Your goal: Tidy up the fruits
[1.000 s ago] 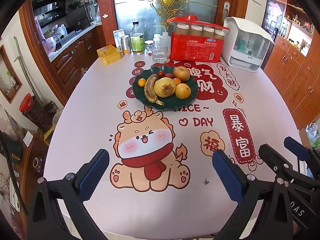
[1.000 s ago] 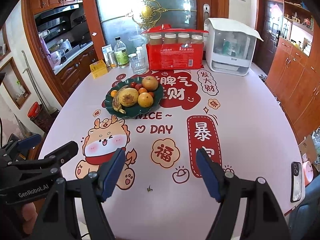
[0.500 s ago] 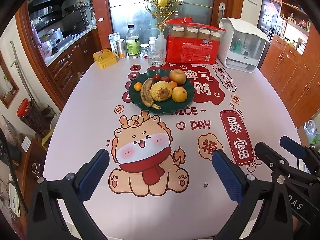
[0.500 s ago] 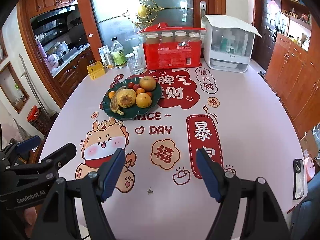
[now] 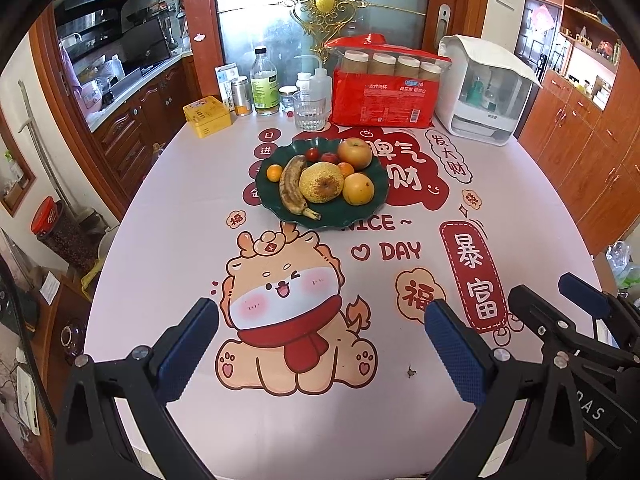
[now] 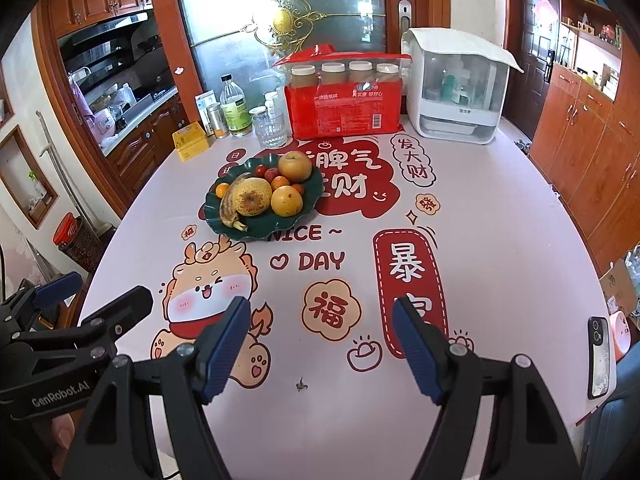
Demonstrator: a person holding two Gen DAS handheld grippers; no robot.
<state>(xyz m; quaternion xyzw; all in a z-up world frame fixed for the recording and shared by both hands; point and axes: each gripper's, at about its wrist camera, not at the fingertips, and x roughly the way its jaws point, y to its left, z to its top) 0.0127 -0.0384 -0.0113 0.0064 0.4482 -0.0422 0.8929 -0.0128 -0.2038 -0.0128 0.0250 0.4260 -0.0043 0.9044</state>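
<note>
A dark green plate (image 5: 360,216) sits mid-table and holds a spotted banana (image 5: 291,189), a yellow pear (image 5: 321,182), an orange (image 5: 358,189), an apple (image 5: 354,153), small tangerines and red fruits. It also shows in the right wrist view (image 6: 272,226). My left gripper (image 5: 320,344) is open and empty, low over the near table edge, well short of the plate. My right gripper (image 6: 320,344) is open and empty beside it; it shows at the right in the left wrist view (image 5: 560,300).
At the table's far side stand a red pack of paper cups (image 5: 384,92), a white dispenser box (image 5: 480,92), a glass (image 5: 309,110), bottles (image 5: 264,84) and a yellow tin (image 5: 207,115). A phone (image 6: 598,352) lies at the right edge.
Both grippers have tilted and moved slightly forward, so the plate sits a little lower and larger in view. Jaws stay open; nothing on the table has moved.
</note>
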